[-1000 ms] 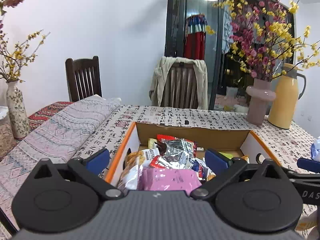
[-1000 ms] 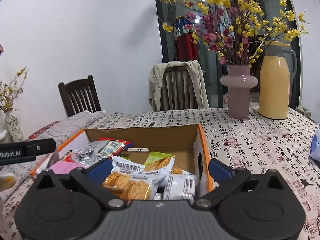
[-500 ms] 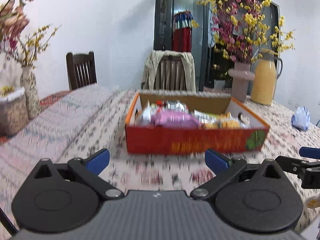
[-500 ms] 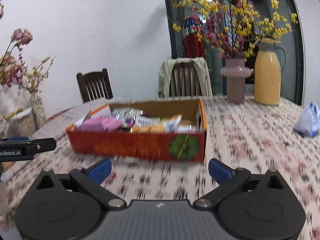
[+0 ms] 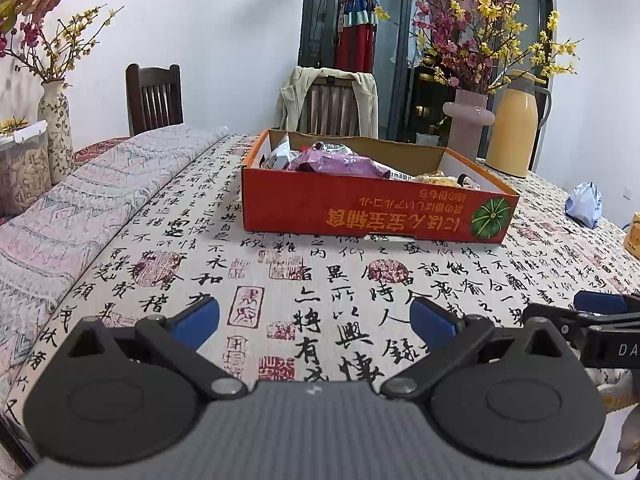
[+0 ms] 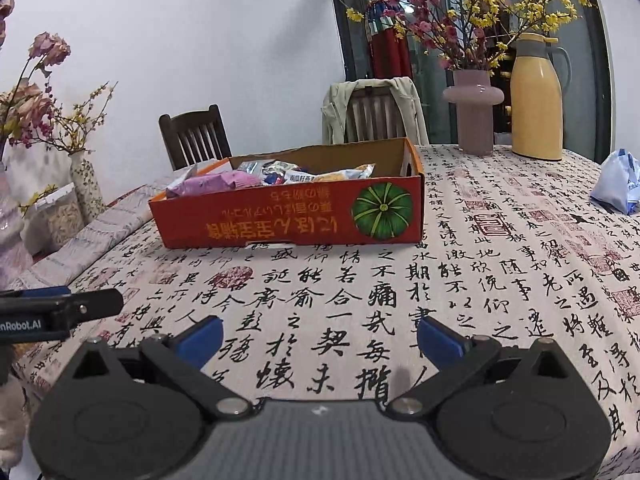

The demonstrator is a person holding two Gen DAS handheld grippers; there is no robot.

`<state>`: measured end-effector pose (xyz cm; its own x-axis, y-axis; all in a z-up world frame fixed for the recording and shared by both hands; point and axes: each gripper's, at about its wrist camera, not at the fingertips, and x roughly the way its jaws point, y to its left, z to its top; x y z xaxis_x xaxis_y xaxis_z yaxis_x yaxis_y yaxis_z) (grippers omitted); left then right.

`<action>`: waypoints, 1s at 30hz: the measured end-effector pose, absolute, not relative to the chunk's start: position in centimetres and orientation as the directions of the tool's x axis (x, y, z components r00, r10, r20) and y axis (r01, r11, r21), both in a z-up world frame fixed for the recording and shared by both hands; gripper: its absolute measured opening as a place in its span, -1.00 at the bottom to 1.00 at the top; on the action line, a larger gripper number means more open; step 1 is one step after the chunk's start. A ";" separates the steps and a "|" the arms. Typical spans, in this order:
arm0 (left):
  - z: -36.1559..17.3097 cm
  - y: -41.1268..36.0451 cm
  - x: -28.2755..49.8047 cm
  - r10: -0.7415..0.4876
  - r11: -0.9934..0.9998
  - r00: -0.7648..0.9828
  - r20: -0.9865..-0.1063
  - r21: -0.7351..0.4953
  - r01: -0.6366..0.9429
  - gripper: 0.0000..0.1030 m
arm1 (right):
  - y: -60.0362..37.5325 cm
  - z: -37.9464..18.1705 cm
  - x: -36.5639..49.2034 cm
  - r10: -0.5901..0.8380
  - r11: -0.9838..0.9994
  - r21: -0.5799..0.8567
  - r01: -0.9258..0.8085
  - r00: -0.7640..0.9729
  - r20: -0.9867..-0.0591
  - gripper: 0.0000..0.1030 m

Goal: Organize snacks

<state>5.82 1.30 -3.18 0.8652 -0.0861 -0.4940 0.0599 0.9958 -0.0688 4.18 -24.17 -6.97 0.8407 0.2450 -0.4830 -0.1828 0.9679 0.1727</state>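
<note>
An orange cardboard box [image 5: 368, 210] [image 6: 280, 220] with a green pumpkin print stands on the calligraphy tablecloth, filled with snack packets. A pink packet [image 5: 340, 162] [image 6: 212, 182] lies on top at the left, yellow ones [image 6: 344, 174] toward the right. My left gripper [image 5: 314, 316] is open and empty, hovering over the cloth well in front of the box. My right gripper [image 6: 320, 338] is open and empty too, back from the box's front right corner. Each gripper shows at the edge of the other's view.
A pink vase of blossoms [image 6: 474, 112] and a yellow thermos jug [image 6: 536, 96] stand behind the box at the right. A blue bag [image 6: 618, 182] lies far right. Two chairs [image 5: 154, 98] stand behind the table. A patterned vase [image 5: 56, 128] and a jar sit at the left.
Both grippers have pulled back from right over the box to the near part of the table. The box now looks farther away. Both stay open.
</note>
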 end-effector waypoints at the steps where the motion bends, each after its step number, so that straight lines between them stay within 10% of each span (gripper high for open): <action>1: -3.2 1.3 5.8 -0.088 0.996 0.865 -0.495 -0.070 0.061 1.00 | -24.1 -7.0 4.2 0.245 0.968 0.172 -0.183 0.841 -0.483 1.00; 30: -3.2 1.3 5.7 -0.094 0.995 0.866 -0.492 -0.076 0.064 1.00 | -24.1 -6.9 4.1 0.244 0.968 0.172 -0.182 0.841 -0.483 1.00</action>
<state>5.66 1.32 -3.23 0.8658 -0.0935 -0.4916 0.0643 0.9950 -0.0760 4.13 -24.12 -6.87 0.8408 0.2441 -0.4832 -0.1824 0.9681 0.1718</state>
